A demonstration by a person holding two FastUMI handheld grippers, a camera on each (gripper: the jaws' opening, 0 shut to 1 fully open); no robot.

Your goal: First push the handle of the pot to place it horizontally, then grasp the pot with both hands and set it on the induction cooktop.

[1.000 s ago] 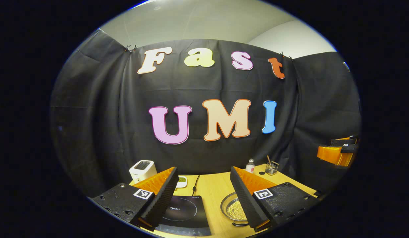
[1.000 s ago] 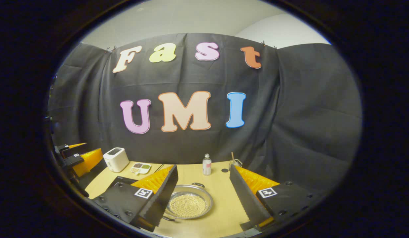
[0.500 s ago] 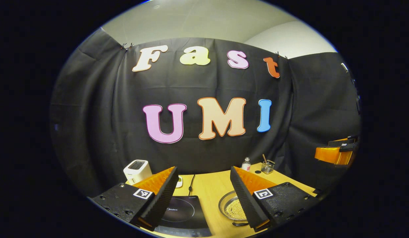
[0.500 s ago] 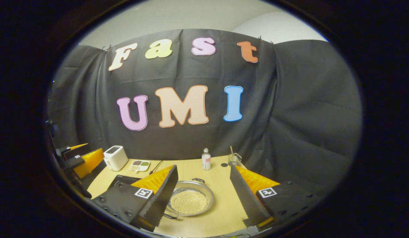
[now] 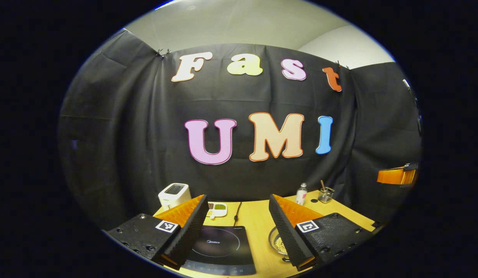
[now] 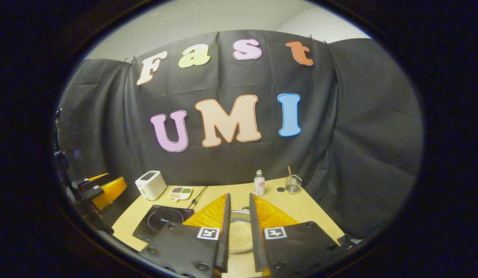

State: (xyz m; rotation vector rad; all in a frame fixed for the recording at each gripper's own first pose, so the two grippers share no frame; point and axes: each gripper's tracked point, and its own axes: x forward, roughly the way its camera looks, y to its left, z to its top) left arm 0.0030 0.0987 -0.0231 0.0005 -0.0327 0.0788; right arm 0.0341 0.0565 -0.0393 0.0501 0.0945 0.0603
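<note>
Left gripper view: left gripper [image 5: 236, 227] hangs above the desk [image 5: 256, 216], fingers wide apart, holding nothing. Cooktop [image 5: 219, 249] lies flat between them, low in frame, cord running back from it. Pot [image 5: 277, 244] sits just right of the cooktop, mostly hidden by the right-hand finger; pale beads inside. Toaster [image 5: 174, 194], snack tray [image 5: 217, 208], bottle [image 5: 301, 194] and glass [image 5: 325, 195] stand along the back. Right gripper view: right gripper [image 6: 239, 227] has fingers nearly together with a narrow slot left, gripping nothing. Pot [image 6: 239, 233] shows through that slot, on the desk right of the cooktop [image 6: 161, 221], apart from it. A far handle peeks at the back rim; handle angle can't be told here. The left gripper shows at far left edge, off the desk. Judgement: step in hand is the handle push, not yet made. To do it well: keep the right fingers narrowed as a blunt pusher, come down low beside the handle, touch its side and sweep slowly so the pot turns in place, not slides. Don't tip it; beads could spill. Hold the left gripper open, ready for the two-hand lift.
</note>
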